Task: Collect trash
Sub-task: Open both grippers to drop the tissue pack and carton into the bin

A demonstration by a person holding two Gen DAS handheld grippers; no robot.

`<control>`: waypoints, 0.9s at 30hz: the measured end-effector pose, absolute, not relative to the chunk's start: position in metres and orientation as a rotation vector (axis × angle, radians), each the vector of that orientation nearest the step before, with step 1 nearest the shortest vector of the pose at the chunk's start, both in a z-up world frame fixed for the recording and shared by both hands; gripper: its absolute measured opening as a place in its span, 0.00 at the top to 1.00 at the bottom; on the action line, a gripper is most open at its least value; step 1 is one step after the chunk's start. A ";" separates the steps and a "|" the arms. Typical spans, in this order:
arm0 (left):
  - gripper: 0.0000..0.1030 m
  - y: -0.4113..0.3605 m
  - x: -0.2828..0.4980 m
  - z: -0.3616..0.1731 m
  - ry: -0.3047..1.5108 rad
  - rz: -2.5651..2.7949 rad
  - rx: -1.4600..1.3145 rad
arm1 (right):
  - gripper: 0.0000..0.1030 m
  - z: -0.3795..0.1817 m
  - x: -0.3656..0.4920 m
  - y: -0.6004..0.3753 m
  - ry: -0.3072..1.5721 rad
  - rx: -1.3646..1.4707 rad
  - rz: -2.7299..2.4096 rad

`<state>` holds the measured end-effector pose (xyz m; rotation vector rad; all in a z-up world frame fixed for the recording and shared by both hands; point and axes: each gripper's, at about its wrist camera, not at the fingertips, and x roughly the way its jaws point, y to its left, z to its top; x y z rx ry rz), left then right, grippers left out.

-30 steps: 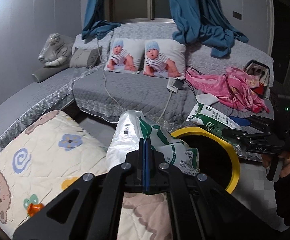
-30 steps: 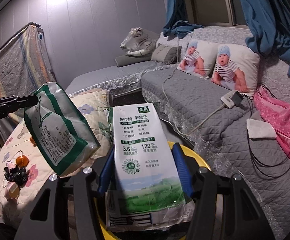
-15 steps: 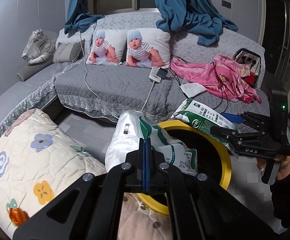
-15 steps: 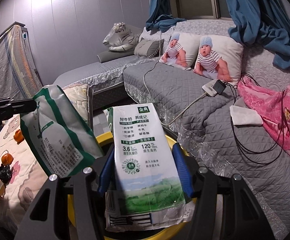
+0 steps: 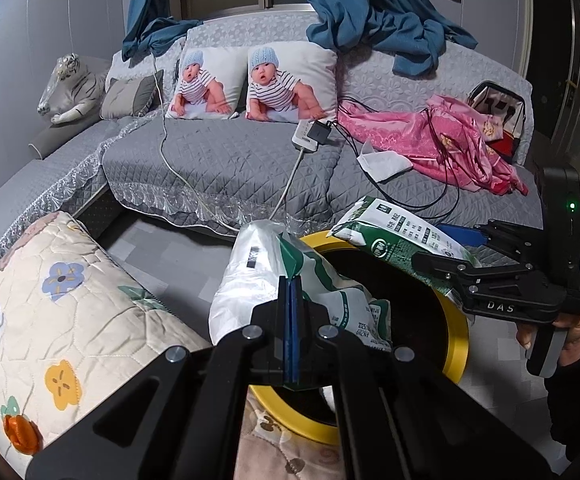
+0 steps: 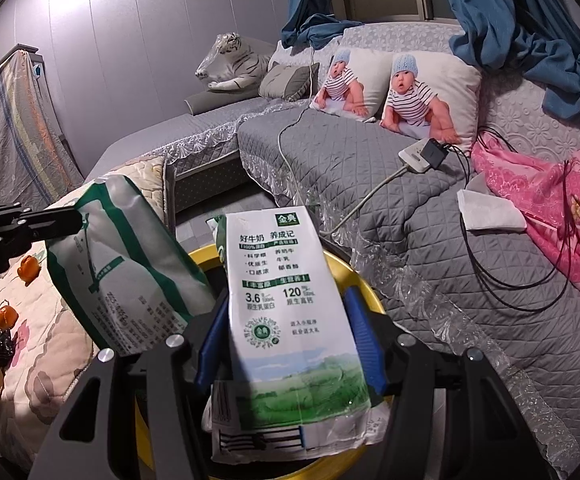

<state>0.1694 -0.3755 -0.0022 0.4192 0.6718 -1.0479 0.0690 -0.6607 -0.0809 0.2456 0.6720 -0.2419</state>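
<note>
Left tool [image 5: 292,300] pinched tight on crumpled green-white plastic bag [image 5: 286,280]; bag hangs over near rim of yellow-rimmed bin [image 5: 460,344]. Right tool [image 6: 290,336] clamped on green-white milk carton [image 6: 286,300], blue pads against both sides, carton above bin opening. Bin on floor between grey sofa [image 5: 230,168] and floral quilt [image 5: 50,300]. Pink cloth [image 5: 442,140], white tissue [image 5: 384,162] on sofa.

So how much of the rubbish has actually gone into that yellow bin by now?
None visibly dropped yet. The left gripper pinches a crumpled white-and-green bag, and the right gripper clamps a milk pack, both over the yellow bin. Releasing them is left. The white tissue on the sofa may be next.
</note>
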 end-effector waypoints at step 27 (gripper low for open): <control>0.31 -0.375 0.171 -0.015 0.685 -0.981 0.349 | 0.33 -0.067 0.074 -0.668 0.640 0.294 -0.272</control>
